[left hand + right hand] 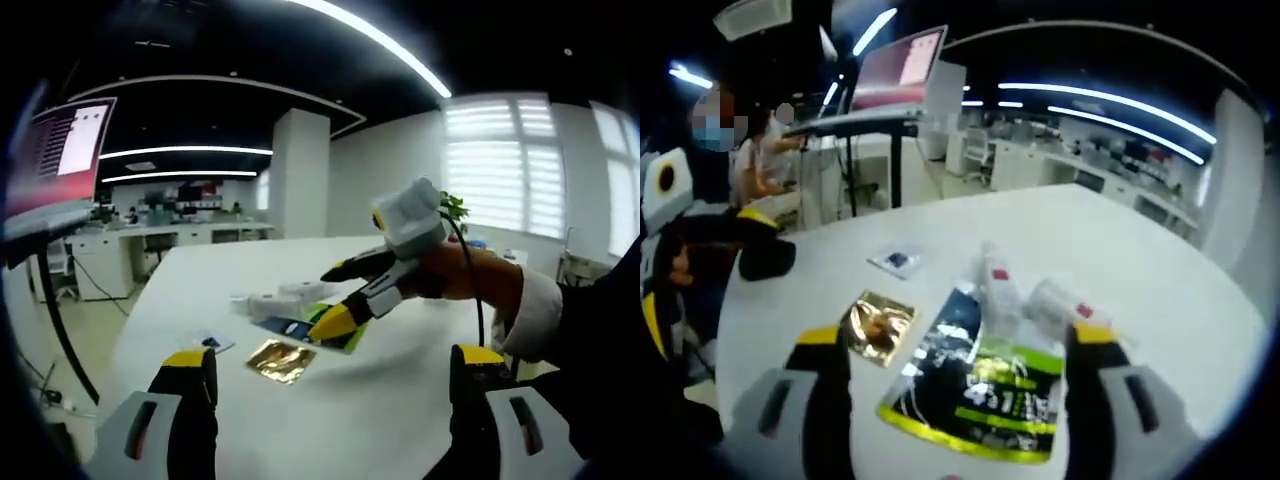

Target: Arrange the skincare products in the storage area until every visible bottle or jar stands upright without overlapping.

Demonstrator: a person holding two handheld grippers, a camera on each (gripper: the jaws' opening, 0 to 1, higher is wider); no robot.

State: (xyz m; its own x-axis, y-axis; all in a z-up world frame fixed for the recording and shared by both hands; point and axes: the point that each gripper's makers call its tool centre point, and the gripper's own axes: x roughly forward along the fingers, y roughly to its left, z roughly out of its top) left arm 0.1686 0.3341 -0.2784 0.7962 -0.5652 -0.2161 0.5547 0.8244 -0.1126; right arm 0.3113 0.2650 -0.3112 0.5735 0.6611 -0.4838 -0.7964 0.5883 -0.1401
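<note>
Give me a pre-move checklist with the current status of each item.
1. Right gripper open: ok, jaws spread wide.
2. Left gripper open: ok, nothing between its jaws.
3. Right gripper lined up over the products: ok, it hangs above the green-black pouch.
4. Bottles upright: not ok, the two white ones lie on their sides, resting partly on the pouch.
5. Items not overlapping: not ok for bottles and pouch; gold sachet and small packet lie apart on the table.
6. Left gripper out of the way: ok, it sits off to the side.

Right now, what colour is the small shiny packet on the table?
Gold, seen best in the right gripper view: the shiny packet.
</note>
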